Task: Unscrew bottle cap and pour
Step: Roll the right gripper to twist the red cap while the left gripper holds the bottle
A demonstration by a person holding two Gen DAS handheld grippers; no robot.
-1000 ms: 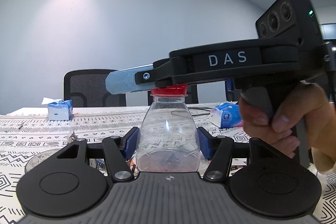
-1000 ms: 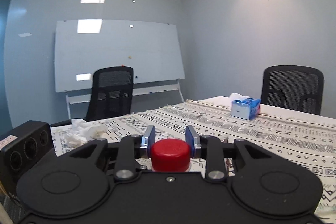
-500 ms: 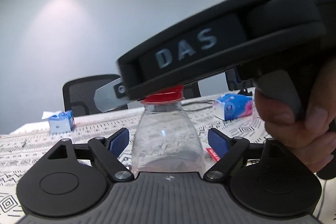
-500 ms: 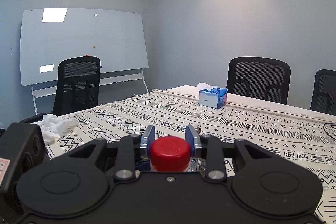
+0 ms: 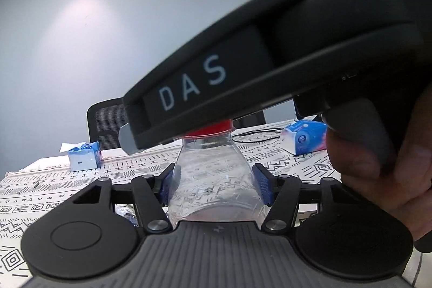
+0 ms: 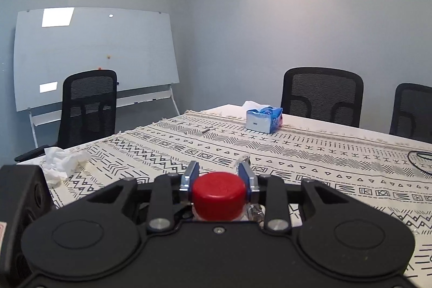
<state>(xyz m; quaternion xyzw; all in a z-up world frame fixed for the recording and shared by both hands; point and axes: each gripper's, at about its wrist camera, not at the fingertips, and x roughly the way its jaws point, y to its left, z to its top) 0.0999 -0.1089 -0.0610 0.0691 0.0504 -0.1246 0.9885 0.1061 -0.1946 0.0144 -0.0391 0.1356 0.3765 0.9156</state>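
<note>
A clear plastic bottle (image 5: 213, 174) stands upright between the blue pads of my left gripper (image 5: 214, 185), which is shut on its lower body. Its red cap (image 5: 210, 130) is mostly hidden under the black body of the other tool, marked DAS; a grey fingertip (image 5: 127, 138) sticks out to the left of it. In the right wrist view my right gripper (image 6: 219, 180) is shut on the red cap (image 6: 219, 192), with a pad pressed against each side. The bottle below the cap is hidden there.
A person's hand (image 5: 391, 180) holds the right tool's handle. The patterned tablecloth (image 6: 297, 153) carries tissue boxes (image 5: 81, 159) (image 5: 305, 138) (image 6: 263, 120), crumpled tissue (image 6: 64, 161) and a black cable (image 6: 421, 161). Black chairs (image 6: 321, 93) and a whiteboard (image 6: 94, 53) stand beyond.
My left gripper held the bottle, opened wide half a second ago, and now grips it again. The right tool has swung round on the cap and tilted closer to the left camera.
</note>
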